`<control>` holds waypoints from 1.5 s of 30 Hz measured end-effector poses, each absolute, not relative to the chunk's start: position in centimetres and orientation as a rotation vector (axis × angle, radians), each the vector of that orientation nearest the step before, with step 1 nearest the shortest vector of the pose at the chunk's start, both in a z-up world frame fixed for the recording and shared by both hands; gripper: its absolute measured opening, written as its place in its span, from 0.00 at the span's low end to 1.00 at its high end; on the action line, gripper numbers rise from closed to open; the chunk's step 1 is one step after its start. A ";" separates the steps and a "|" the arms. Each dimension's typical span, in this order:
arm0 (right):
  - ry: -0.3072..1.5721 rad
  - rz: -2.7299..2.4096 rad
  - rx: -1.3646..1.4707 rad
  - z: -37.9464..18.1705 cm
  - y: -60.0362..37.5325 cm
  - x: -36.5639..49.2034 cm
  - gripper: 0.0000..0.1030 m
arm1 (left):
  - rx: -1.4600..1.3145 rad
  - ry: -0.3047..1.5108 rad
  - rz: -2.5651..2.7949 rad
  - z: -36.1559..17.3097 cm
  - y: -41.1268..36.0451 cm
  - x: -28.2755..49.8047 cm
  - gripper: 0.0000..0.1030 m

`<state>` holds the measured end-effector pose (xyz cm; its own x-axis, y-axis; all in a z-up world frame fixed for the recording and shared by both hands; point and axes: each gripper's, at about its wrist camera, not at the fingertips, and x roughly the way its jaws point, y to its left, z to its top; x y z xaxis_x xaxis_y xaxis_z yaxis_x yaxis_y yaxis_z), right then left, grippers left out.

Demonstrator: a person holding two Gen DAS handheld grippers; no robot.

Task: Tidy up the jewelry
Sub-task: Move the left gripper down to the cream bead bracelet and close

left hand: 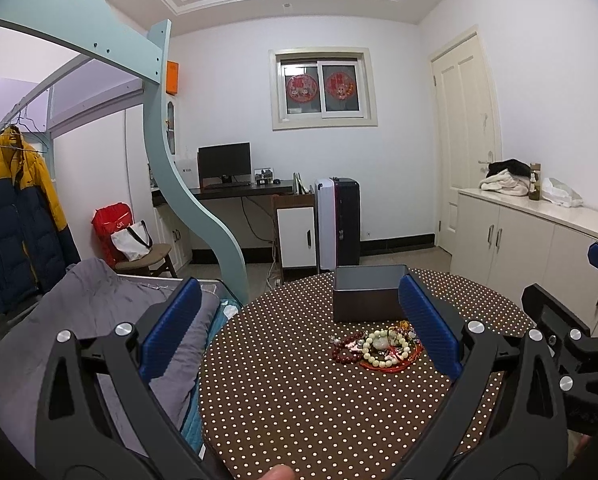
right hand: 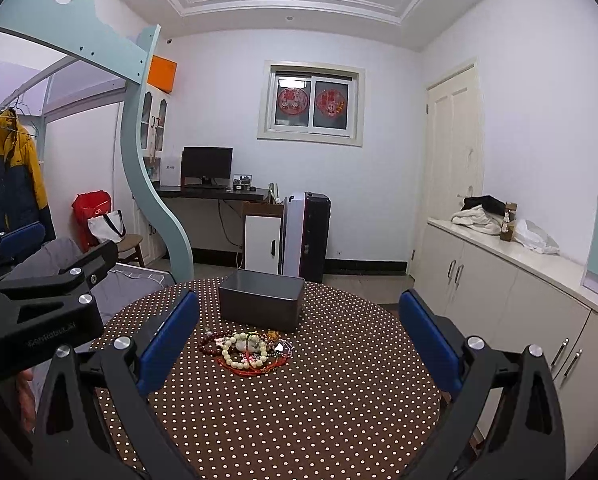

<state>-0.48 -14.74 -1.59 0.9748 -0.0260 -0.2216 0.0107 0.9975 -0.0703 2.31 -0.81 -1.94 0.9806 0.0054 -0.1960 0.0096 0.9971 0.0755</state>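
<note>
A heap of jewelry (left hand: 375, 347) lies on the round brown polka-dot table (left hand: 299, 392): a cream bead bracelet, dark red beads and red cords. It also shows in the right wrist view (right hand: 247, 350). A dark grey open box (left hand: 369, 294) stands just behind the heap, also in the right wrist view (right hand: 261, 299). My left gripper (left hand: 299, 332) is open and empty, held above the table's near left part. My right gripper (right hand: 299, 340) is open and empty, above the table in front of the heap.
A bed with a grey quilt (left hand: 79, 320) lies left of the table beside a pale green curved bunk frame (left hand: 187, 184). White cabinets (right hand: 519, 300) run along the right wall. A desk with a monitor (left hand: 225, 164) stands at the far wall.
</note>
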 end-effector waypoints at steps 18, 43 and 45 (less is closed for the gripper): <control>0.416 0.039 0.073 -5.9 -18.4 4.7 0.93 | 0.020 0.537 -0.156 -8.8 0.7 11.2 0.94; 0.658 0.109 0.062 -11.7 -20.0 11.1 0.78 | 0.078 0.858 -0.368 -16.0 -5.4 23.1 0.40; 0.669 0.116 0.062 -11.8 -20.0 11.4 0.77 | 0.082 0.871 -0.384 -16.0 -5.8 23.6 0.36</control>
